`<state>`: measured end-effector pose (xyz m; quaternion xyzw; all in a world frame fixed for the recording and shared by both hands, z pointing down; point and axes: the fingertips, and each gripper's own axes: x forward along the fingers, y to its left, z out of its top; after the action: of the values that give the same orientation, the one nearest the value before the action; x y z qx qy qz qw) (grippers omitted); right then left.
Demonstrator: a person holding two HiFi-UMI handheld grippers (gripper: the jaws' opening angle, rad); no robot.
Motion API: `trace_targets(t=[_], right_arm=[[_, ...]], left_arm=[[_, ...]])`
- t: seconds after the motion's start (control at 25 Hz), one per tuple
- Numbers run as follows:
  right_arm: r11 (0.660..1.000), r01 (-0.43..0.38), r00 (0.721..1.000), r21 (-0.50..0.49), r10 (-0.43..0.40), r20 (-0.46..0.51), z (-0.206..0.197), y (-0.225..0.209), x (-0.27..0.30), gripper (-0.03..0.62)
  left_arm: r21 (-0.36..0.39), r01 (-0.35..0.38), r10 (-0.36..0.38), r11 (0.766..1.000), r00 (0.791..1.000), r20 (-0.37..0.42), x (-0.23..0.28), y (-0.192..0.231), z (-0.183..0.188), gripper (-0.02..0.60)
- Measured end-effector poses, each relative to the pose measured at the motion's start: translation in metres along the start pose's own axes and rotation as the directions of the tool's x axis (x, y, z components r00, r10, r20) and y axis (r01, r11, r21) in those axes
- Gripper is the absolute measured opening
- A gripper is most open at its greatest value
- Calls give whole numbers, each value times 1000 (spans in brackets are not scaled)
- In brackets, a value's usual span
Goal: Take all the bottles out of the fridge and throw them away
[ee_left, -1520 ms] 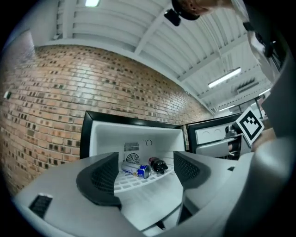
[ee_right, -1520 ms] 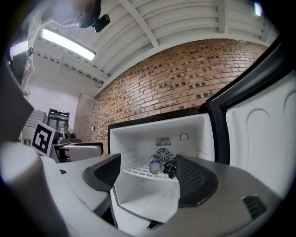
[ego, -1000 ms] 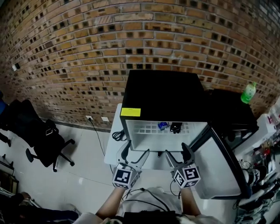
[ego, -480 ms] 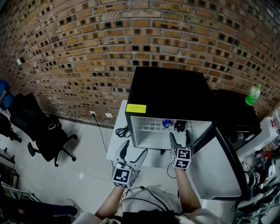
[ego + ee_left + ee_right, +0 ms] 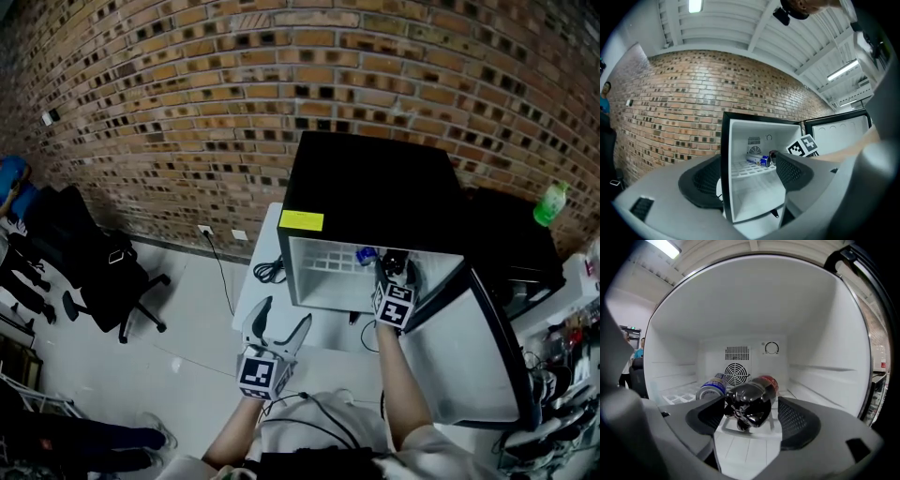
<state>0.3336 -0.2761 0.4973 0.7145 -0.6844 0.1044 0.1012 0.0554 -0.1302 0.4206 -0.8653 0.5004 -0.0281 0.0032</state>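
With the dark bottle (image 5: 757,390) lying on the fridge shelf (image 5: 745,441) at twelve o'clock, between the right gripper's (image 5: 751,414) parted, just-closing jaws, reach deeper, centre it, then squeeze squarely.

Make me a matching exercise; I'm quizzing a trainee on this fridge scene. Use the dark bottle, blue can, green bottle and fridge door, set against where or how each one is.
Things:
1. dark bottle
2. blue can
3. green bottle
4. fridge door

Places or states:
A. on top of the black cabinet, outside the fridge
B. swung open
C. lying mid-shelf, base toward the opening
D. lying on the shelf, toward its left side

Pairs: 1-C, 2-D, 3-A, 4-B
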Motion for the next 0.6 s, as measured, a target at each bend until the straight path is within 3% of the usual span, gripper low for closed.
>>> trace_targets(t=[0.2,0.36,0.6], right_arm=[[992,69,997,-107,-65,47,10,-3,2,335],[989,105,994,-102,-104,13,4,-14,8,313],[989,71,997,-127,-68,35,4,-16,5,299]], left_arm=[[-28,-14,14,999,1000,1,-5,1,0,364],[-38,-21,21,999,1000,3,-8,5,0,364],[-50,-25,26,998,1000,3,-13,7,-7,364]])
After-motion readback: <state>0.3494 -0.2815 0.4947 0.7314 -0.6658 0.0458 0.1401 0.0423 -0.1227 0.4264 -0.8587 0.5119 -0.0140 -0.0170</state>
